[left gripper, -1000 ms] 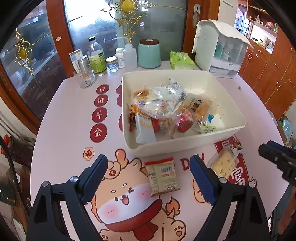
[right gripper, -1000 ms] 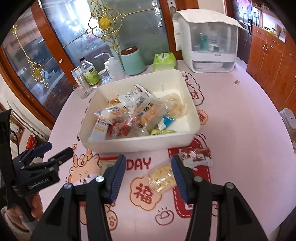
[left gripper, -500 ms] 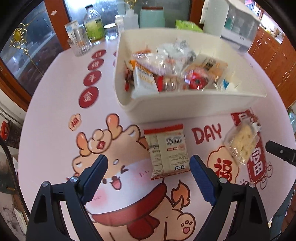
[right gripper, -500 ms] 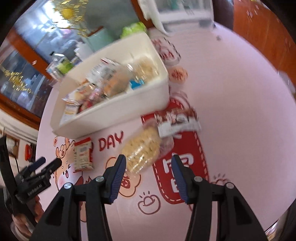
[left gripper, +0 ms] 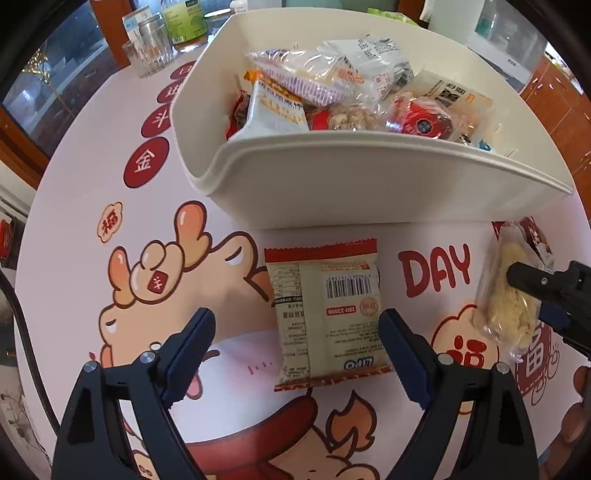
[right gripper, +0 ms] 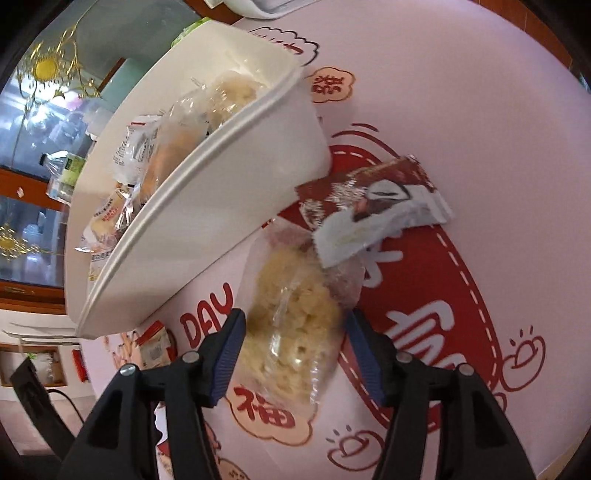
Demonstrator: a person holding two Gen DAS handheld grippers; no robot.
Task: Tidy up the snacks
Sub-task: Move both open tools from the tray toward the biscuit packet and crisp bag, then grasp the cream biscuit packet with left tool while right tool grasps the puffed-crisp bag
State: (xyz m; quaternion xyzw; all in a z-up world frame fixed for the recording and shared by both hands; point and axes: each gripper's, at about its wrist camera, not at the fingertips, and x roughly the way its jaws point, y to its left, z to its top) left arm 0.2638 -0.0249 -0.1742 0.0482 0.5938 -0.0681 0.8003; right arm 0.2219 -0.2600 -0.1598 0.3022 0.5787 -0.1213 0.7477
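Observation:
A white bin (left gripper: 369,184) full of several snack packs stands on the pink table; it also shows in the right wrist view (right gripper: 207,206). A beige cracker packet (left gripper: 325,314) with a red top edge lies flat in front of it. My left gripper (left gripper: 295,354) is open, low over the table, its fingers on either side of the packet's near end. A clear bag of yellow puffs (right gripper: 295,325) lies to the right; my right gripper (right gripper: 295,358) is open with its fingers straddling that bag, which also shows in the left wrist view (left gripper: 506,295). A brown-and-white wrapped snack (right gripper: 373,206) rests on the bag's far end.
A glass (left gripper: 147,55), a green-labelled bottle (left gripper: 184,22) and a white appliance (left gripper: 509,33) stand behind the bin. The table edge curves close on the right (right gripper: 535,74). The right gripper's tip (left gripper: 532,277) shows at the right of the left wrist view.
Both grippers have moved down and forward towards the table. The left one now frames the cracker packet; the right one now straddles the bag of puffs.

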